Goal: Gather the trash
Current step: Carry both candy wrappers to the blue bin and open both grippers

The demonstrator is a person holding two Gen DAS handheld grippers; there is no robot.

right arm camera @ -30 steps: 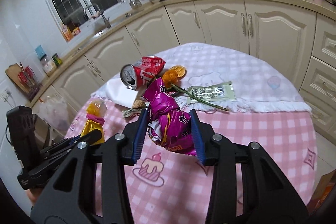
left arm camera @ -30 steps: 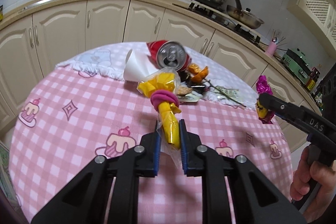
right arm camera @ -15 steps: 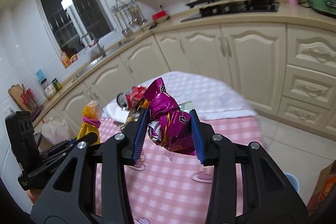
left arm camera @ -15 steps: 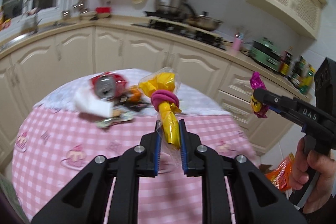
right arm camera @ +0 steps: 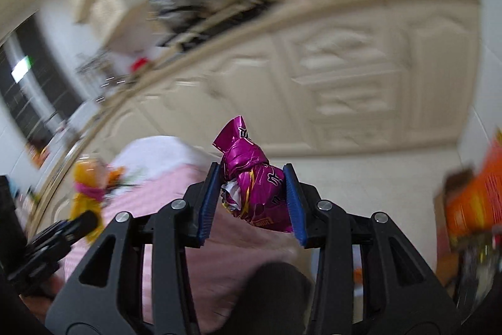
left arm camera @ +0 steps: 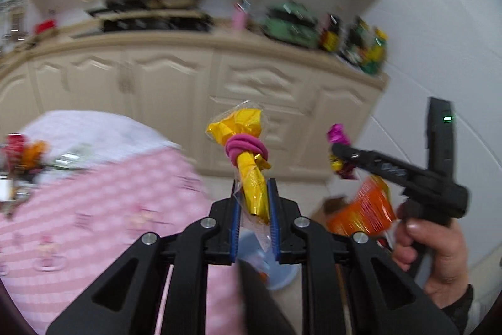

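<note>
My left gripper [left arm camera: 253,192] is shut on a yellow wrapper [left arm camera: 248,165] tied with a pink band, held upright past the edge of the pink checked table [left arm camera: 94,209]. My right gripper [right arm camera: 252,178] is shut on a crumpled magenta snack bag [right arm camera: 254,181]. In the left wrist view the right gripper [left arm camera: 340,151] shows to the right with the magenta bag [left arm camera: 339,135], a hand [left arm camera: 433,253] on its handle. The left gripper [right arm camera: 84,220] with the yellow wrapper [right arm camera: 86,187] appears at the left of the right wrist view. More trash [left arm camera: 22,153] lies on the table's far left.
An orange bag [left arm camera: 364,209] and a cardboard box [right arm camera: 455,184] stand on the floor to the right. A pale blue bin [left arm camera: 269,259] sits below the left gripper. Cream cabinets [left arm camera: 251,83] run behind, with appliances on the counter [left arm camera: 291,24]. The views are blurred.
Both grippers have swung right, away from the table's middle toward the floor beside it, each keeping its wrapper. The table's trash pile has slid to the left edge of view.
</note>
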